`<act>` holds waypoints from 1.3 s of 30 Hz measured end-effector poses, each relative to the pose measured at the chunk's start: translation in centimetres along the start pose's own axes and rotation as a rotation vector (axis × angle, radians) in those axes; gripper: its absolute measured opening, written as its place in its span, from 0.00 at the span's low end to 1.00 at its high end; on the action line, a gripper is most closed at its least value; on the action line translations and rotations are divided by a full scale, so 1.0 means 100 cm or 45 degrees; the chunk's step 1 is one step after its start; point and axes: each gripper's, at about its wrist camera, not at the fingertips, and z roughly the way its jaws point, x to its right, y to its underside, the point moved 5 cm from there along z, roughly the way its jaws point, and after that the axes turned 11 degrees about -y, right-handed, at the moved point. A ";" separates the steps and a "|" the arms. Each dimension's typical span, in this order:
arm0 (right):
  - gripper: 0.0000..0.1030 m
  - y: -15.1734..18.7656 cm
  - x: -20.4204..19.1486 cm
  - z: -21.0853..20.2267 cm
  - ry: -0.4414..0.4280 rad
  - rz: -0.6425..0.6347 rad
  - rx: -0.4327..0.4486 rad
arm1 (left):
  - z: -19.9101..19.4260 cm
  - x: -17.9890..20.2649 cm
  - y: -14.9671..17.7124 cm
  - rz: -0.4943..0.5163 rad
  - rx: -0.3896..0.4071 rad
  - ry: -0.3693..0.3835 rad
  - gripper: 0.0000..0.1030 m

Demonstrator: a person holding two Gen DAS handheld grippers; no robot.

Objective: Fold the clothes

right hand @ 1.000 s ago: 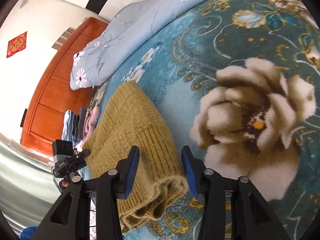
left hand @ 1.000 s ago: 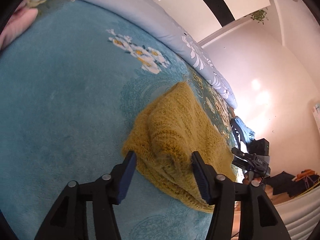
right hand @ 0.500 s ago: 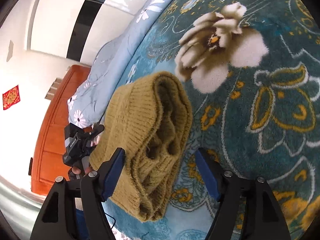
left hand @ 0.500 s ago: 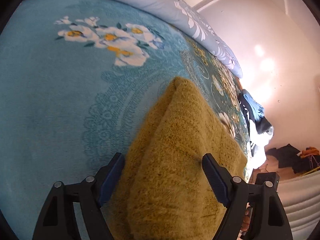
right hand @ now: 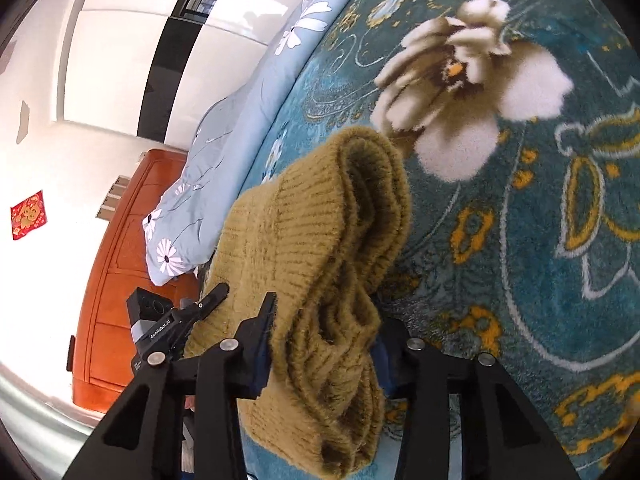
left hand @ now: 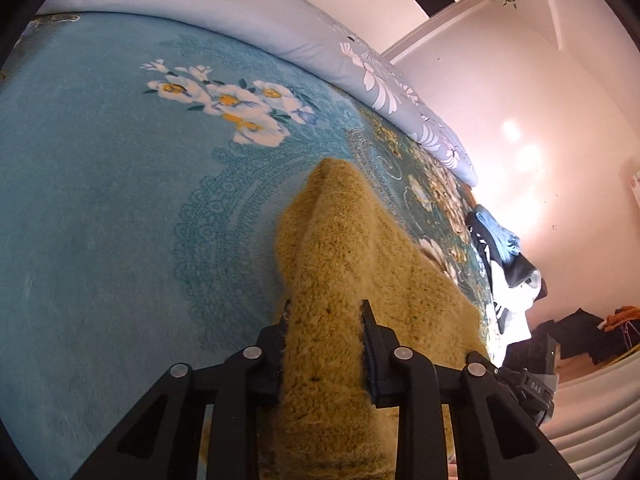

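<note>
A folded mustard-yellow knit sweater (left hand: 344, 264) lies on a teal flowered blanket (left hand: 120, 220). My left gripper (left hand: 325, 312) is shut on one near end of the sweater, which bulges between the fingers. In the right wrist view my right gripper (right hand: 324, 320) is shut on the other end of the sweater (right hand: 320, 232), where several ribbed layers hang over the fingers. The right-hand finger there is mostly hidden by the knit. The left gripper (right hand: 188, 312) also shows in the right wrist view, beside the sweater.
A light-blue flowered duvet (left hand: 280, 28) runs along the far side of the blanket. A pile of blue, black and white clothes (left hand: 500, 256) sits at the bed's edge. A wooden cabinet (right hand: 120, 280) stands beyond the bed. Dark clothes (left hand: 580, 332) lie on the floor.
Both grippers went from open around the sweater's ends to shut on them. The sweater's ends now sit bunched between the fingers.
</note>
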 end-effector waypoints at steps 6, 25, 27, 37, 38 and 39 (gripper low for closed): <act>0.36 -0.028 -0.037 -0.015 -0.025 -0.259 -0.222 | -0.037 0.012 0.054 0.044 0.051 0.026 0.28; 0.64 0.004 0.013 -0.001 0.109 -0.290 -0.222 | 0.005 -0.007 0.071 -0.034 0.030 -0.046 0.59; 0.64 0.003 0.011 0.002 0.106 -0.296 -0.206 | 0.007 -0.007 0.071 -0.038 0.040 -0.048 0.59; 0.43 0.008 -0.001 0.001 0.083 -0.300 -0.155 | -0.004 0.008 0.076 0.011 0.109 -0.148 0.33; 0.43 0.009 -0.004 -0.001 0.084 -0.300 -0.151 | -0.008 0.011 0.078 0.024 0.119 -0.157 0.32; 0.42 0.010 -0.009 -0.002 0.083 -0.298 -0.148 | -0.013 0.014 0.079 0.026 0.130 -0.147 0.32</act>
